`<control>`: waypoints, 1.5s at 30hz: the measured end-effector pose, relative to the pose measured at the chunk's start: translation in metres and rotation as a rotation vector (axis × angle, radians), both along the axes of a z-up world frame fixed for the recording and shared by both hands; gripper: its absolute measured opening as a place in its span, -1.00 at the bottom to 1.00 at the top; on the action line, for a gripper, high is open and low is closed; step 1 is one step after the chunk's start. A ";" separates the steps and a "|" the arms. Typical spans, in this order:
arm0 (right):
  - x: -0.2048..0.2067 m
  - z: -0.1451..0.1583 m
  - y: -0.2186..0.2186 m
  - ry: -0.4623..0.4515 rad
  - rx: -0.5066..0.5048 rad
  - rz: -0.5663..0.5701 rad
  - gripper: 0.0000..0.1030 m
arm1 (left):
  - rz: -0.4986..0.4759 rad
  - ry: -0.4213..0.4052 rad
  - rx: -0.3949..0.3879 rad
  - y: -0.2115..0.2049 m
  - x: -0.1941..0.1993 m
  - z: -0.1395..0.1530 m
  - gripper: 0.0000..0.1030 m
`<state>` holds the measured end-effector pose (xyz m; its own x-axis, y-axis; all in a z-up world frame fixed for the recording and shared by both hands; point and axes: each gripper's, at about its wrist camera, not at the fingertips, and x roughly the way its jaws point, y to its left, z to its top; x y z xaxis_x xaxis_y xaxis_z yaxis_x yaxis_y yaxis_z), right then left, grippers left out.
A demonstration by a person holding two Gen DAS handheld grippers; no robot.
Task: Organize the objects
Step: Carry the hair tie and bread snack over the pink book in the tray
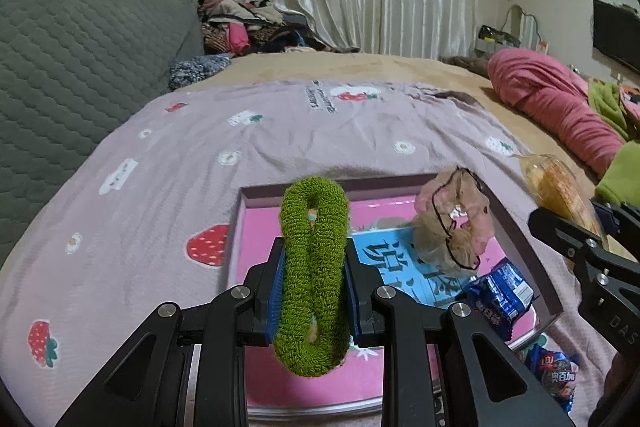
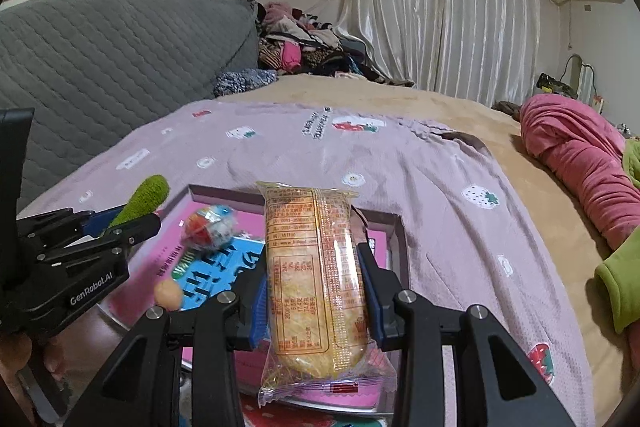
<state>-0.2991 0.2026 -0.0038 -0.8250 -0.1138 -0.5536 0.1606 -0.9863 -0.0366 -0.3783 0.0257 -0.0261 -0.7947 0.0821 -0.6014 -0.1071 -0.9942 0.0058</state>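
Observation:
My left gripper (image 1: 313, 291) is shut on a fuzzy green scrunchie (image 1: 314, 275) and holds it upright above a pink tray-like box lid (image 1: 248, 247). My right gripper (image 2: 316, 291) is shut on a clear-wrapped yellow cake snack (image 2: 316, 279), also above the box (image 2: 396, 243). In the box lie a pink sheer scrunchie with black trim (image 1: 456, 223) and a blue cookie packet (image 1: 500, 295). The right wrist view shows a red-and-blue wrapped candy (image 2: 208, 227) and a small yellow ball (image 2: 169, 294) in the box. The left gripper's body (image 2: 80, 259) shows at that view's left.
The box sits on a lilac strawberry-print blanket (image 1: 160, 187) over a bed. A grey quilted headboard (image 1: 80, 67) stands at left. A second blue snack packet (image 1: 556, 375) lies right of the box. A pink rolled quilt (image 1: 560, 107) and a clothes pile (image 1: 248, 23) lie farther back.

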 end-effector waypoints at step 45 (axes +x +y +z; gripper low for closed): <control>-0.029 -0.036 0.008 -0.089 0.066 -0.032 -0.24 | -0.152 -0.157 -0.063 0.061 -0.004 -0.047 -0.48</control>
